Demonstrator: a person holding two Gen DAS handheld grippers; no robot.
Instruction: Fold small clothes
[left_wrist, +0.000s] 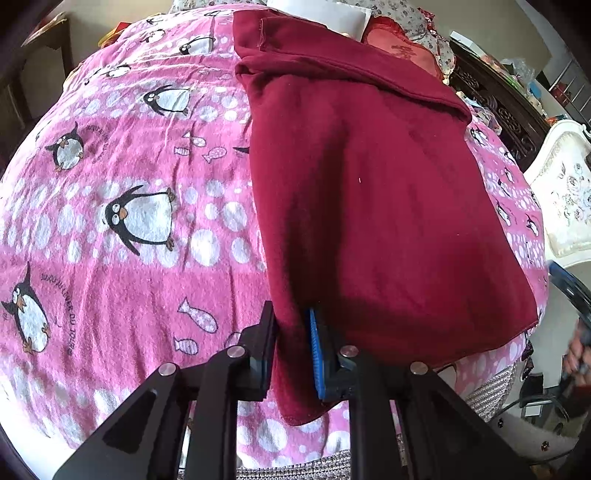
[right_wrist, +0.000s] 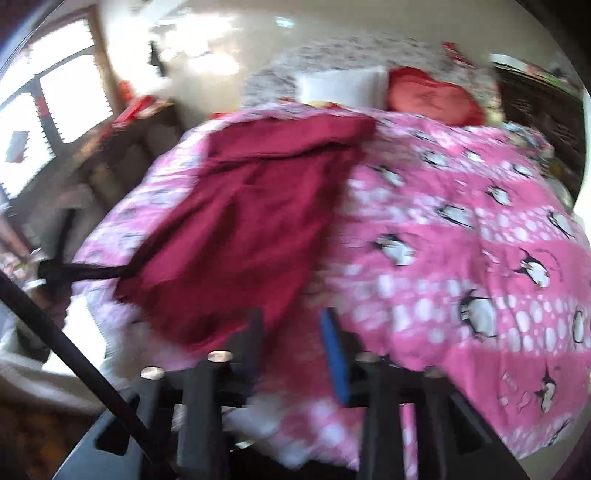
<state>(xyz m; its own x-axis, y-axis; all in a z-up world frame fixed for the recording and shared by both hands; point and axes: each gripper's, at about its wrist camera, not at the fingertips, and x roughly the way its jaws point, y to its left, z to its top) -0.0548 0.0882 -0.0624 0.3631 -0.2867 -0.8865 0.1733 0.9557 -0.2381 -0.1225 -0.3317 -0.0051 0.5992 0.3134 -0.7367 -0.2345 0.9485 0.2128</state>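
Note:
A dark red garment (left_wrist: 369, 203) lies spread on a pink penguin blanket (left_wrist: 129, 184), with its far part folded over. My left gripper (left_wrist: 291, 314) is shut on the garment's near left corner, and the cloth hangs down between the black finger and the blue pad (left_wrist: 316, 343). In the blurred right wrist view the garment (right_wrist: 240, 221) lies left of centre on the blanket (right_wrist: 461, 240). My right gripper (right_wrist: 291, 317) stands open just at the garment's near edge, with a wide gap between its fingers. I cannot tell whether cloth lies in that gap.
A white pillow (right_wrist: 340, 86) and a red cushion (right_wrist: 432, 96) lie at the head of the bed. Dark carved wooden furniture (left_wrist: 498, 107) and a white padded chair (left_wrist: 565, 192) stand to the right. A window (right_wrist: 48, 110) and a dark side table stand left.

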